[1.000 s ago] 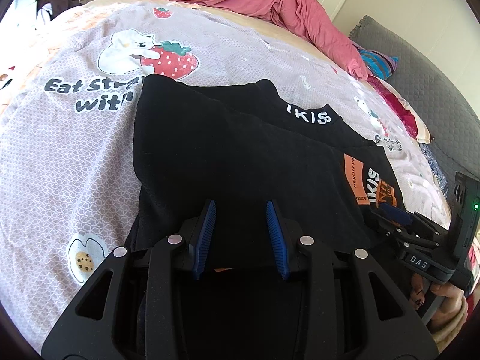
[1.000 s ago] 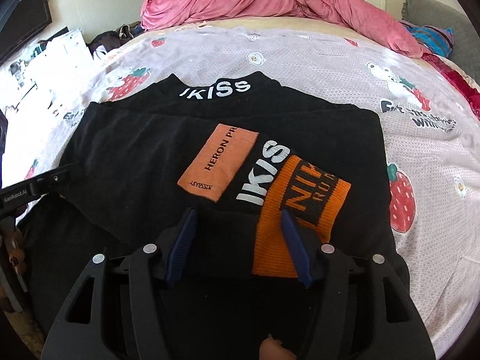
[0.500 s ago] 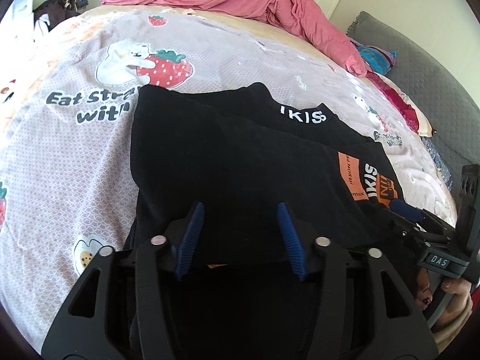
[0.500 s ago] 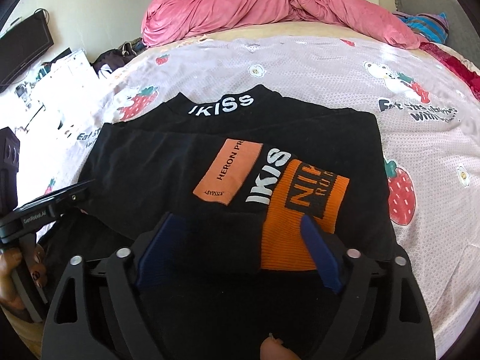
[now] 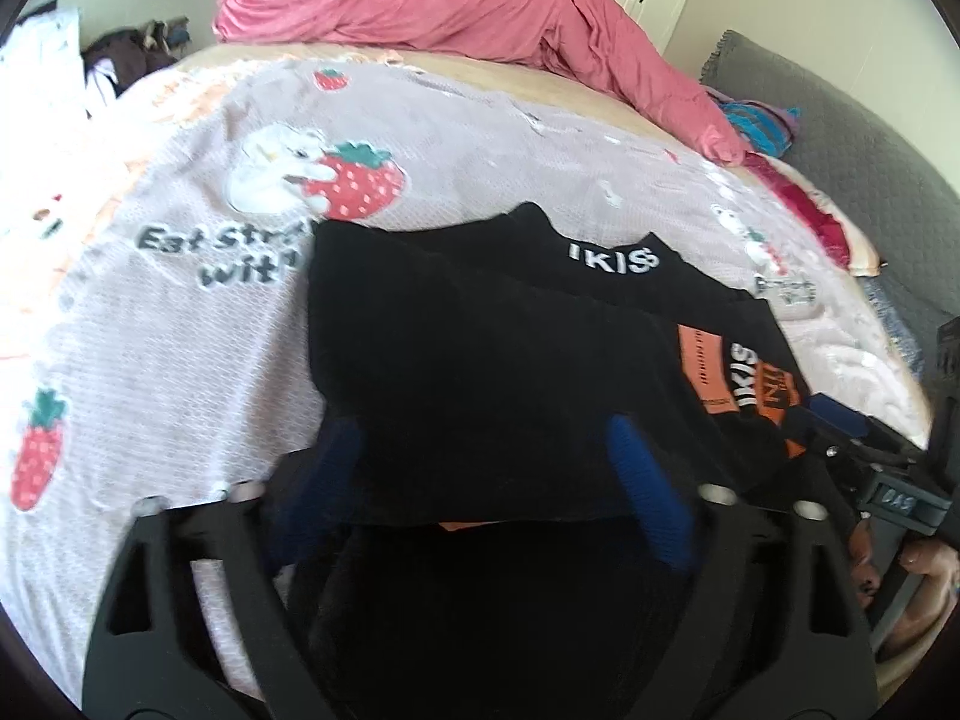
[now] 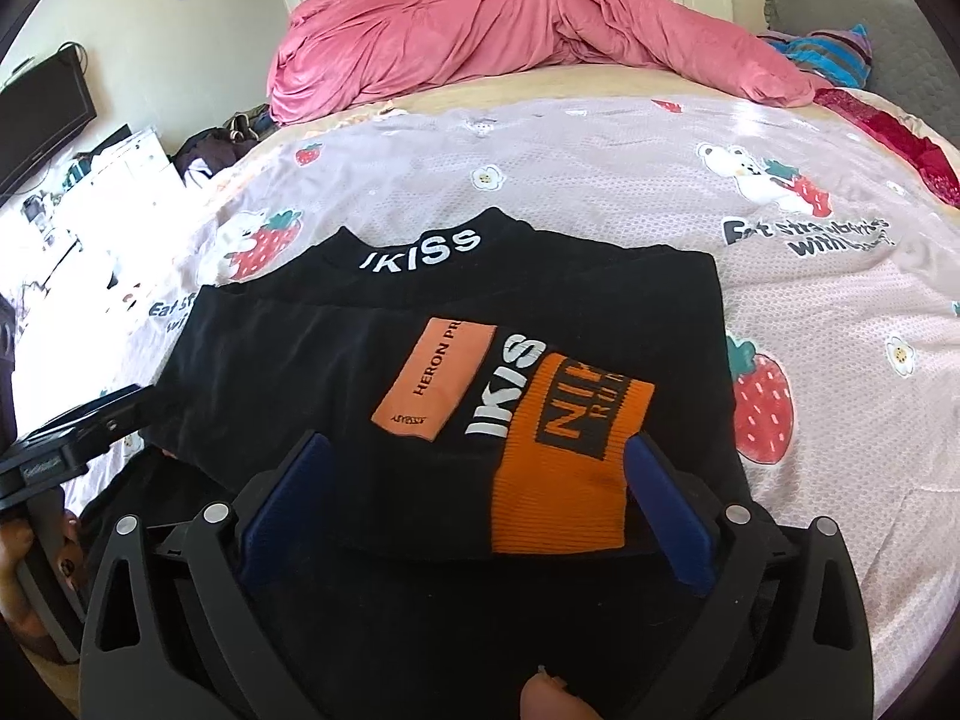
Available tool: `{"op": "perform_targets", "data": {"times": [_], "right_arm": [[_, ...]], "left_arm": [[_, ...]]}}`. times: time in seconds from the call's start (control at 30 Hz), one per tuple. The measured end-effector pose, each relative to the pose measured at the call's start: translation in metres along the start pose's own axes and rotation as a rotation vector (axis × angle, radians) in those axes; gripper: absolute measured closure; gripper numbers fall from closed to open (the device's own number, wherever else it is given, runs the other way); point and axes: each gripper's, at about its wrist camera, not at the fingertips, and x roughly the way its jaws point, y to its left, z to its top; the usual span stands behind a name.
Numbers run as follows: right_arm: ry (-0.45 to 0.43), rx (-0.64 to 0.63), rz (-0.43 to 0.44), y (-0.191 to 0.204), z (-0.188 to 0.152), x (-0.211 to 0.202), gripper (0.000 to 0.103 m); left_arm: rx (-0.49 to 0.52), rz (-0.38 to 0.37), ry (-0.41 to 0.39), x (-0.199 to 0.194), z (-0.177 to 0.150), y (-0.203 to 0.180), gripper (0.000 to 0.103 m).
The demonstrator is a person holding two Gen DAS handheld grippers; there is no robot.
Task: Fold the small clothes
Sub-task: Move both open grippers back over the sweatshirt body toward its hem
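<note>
A black sweater [image 5: 480, 354] with white "IKISS" lettering, an orange patch and an orange cuff [image 6: 564, 468] lies partly folded on the bed, sleeves laid across its body. My left gripper [image 5: 480, 450] is open, its blue fingers straddling the sweater's near hem at the left side. My right gripper [image 6: 474, 480] is open wide over the near hem, by the orange cuff and the patch [image 6: 435, 387]. Neither holds cloth. The sweater also shows in the right wrist view [image 6: 288, 372]. Each gripper appears at the edge of the other's view.
The bed has a pale strawberry-print cover [image 6: 600, 180]. A bunched pink duvet [image 6: 510, 36] lies at the far end. A grey headboard [image 5: 840, 138] and striped cloth [image 5: 756, 126] are at the right. Clutter and a monitor [image 6: 36, 114] are off the bed's left side.
Both grippers have opened wider and pulled back a little toward me from the sweater's near hem. The sweater lies as before.
</note>
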Motion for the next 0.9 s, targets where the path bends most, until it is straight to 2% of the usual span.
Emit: {"op": "perform_targets", "data": {"times": [0.03, 0.2, 0.6, 0.9], "right_arm": [[-0.003, 0.002, -0.001, 0.0, 0.0, -0.001, 0.005], [-0.036, 0.007, -0.004, 0.0, 0.002, -0.008, 0.005], [-0.097, 0.002, -0.002, 0.001, 0.004, -0.029, 0.005], [-0.137, 0.004, 0.009, 0.0, 0.002, -0.049, 0.005]], "left_arm": [[0.011, 0.023, -0.006, -0.002, 0.0, -0.001, 0.009], [0.035, 0.066, -0.01, -0.006, 0.001, -0.003, 0.009], [0.019, 0.049, -0.05, -0.023, -0.001, -0.003, 0.009], [0.015, 0.054, -0.111, -0.051, -0.004, -0.002, 0.009]]}}
